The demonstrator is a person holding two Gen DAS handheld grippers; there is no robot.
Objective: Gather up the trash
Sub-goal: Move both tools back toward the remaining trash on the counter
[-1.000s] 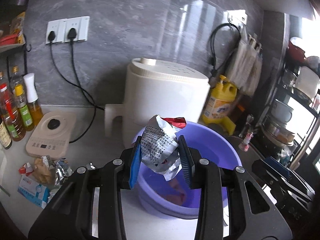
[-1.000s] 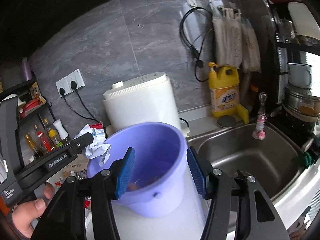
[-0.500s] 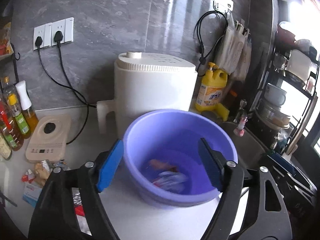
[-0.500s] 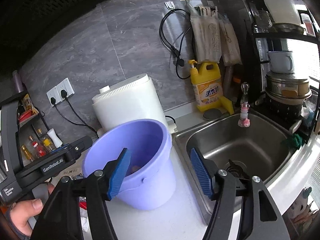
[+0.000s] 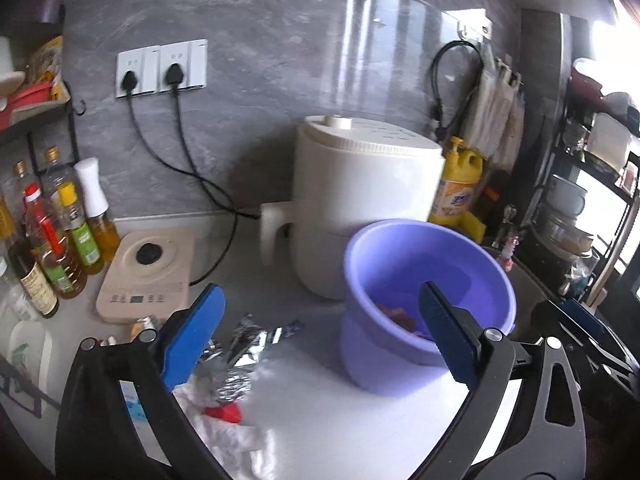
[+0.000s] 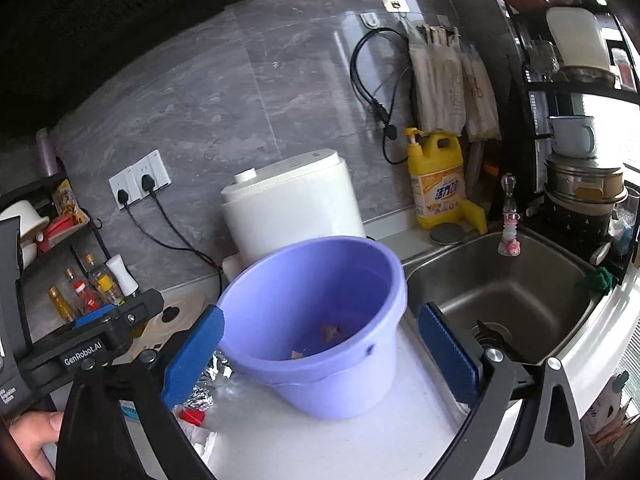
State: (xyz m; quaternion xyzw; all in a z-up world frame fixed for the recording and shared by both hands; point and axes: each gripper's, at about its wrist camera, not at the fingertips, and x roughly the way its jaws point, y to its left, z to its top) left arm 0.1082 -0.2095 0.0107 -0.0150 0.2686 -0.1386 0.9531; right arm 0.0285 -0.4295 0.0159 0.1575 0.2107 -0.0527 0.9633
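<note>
The purple bucket [image 5: 428, 304] is standing upright, mouth up, ahead-right of the left gripper [image 5: 320, 340], whose jaws are opening with nothing between them, angled downward; foil wrapper [image 5: 236, 360] lying ahead-left. The right gripper [image 6: 320, 352] is opening, empty, bucket beyond its fingertips

Grey marble-look wall tiles [image 6: 248, 92] back a white table [image 5: 344, 420], with daylight glaring past the dish rack [image 6: 576, 128].

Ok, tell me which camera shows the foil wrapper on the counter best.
The left wrist view: the crumpled foil wrapper lies nearly whole on the counter, left of the purple bucket, with only its left edge behind a blue pad. In the right wrist view, only a small silvery scrap peeks out beside the gripper's left finger.
</note>
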